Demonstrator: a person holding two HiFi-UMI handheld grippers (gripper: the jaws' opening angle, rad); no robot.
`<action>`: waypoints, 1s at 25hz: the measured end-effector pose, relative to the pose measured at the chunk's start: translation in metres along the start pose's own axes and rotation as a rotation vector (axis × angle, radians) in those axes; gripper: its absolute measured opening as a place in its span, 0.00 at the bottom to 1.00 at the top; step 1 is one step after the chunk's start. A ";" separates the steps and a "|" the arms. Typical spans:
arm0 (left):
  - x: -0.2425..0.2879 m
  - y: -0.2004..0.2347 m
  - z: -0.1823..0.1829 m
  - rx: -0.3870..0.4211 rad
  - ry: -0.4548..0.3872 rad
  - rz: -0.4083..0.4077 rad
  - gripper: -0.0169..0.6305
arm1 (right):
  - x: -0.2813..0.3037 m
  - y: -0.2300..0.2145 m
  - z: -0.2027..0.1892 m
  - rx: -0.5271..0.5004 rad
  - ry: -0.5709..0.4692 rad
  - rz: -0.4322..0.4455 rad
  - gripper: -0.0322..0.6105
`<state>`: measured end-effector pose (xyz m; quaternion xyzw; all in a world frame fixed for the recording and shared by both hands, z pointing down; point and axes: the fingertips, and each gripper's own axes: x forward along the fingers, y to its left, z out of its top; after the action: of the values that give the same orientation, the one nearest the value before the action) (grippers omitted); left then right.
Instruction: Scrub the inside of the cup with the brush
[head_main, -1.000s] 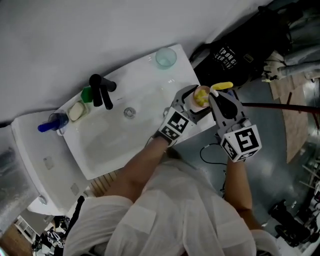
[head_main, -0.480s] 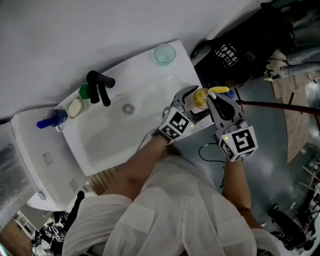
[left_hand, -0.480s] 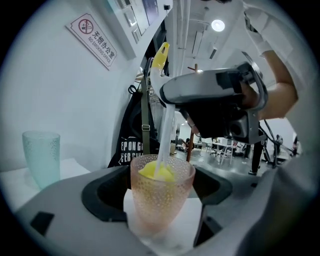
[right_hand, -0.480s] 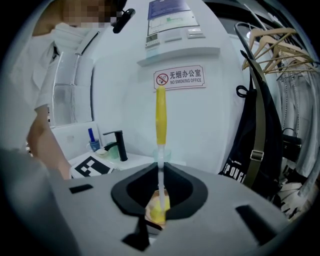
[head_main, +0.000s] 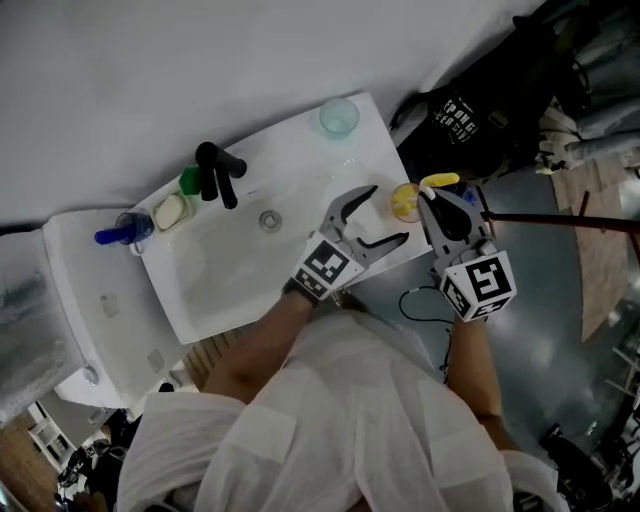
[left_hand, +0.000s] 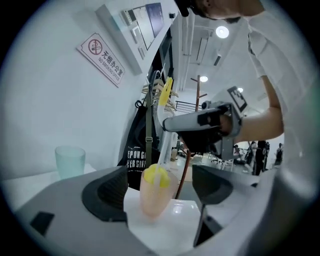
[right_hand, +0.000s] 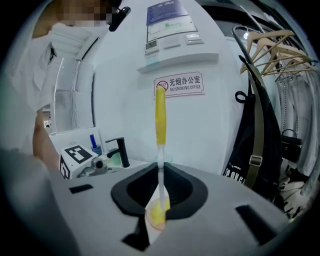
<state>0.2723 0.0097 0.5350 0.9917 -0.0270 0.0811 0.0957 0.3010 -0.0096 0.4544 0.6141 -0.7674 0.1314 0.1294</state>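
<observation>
Our left gripper (head_main: 388, 213) hangs with its jaws wide apart, just short of the translucent pinkish cup (head_main: 405, 203). The cup stands close to the front right corner edge of the glossy white sink (head_main: 230, 290). Our right gripper (head_main: 434, 204) is clamped on the slim yellow-handled brush (right_hand: 160, 115), whose yellow head sits inside the cup.

Two cups (head_main: 405, 203) (head_main: 338, 116), one brush (head_main: 441, 182), one faucet (head_main: 220, 172).

Head view dim and soft, flat light. Gripper views fisheye with black corners, blurred foreground; ceiling lamps (left_hand: 221, 32) glare.
</observation>
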 end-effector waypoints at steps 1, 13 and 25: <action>-0.010 -0.004 0.004 -0.007 -0.007 -0.011 0.61 | -0.002 0.000 0.004 0.000 -0.004 0.000 0.11; -0.153 0.008 0.115 -0.094 -0.182 0.179 0.58 | -0.046 0.016 0.091 0.032 -0.133 0.046 0.11; -0.350 0.077 0.157 0.074 -0.289 0.787 0.12 | -0.016 0.043 0.136 0.003 -0.250 0.154 0.11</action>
<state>-0.0538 -0.0826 0.3386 0.9098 -0.4138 -0.0275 0.0169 0.2572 -0.0355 0.3202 0.5652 -0.8221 0.0647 0.0214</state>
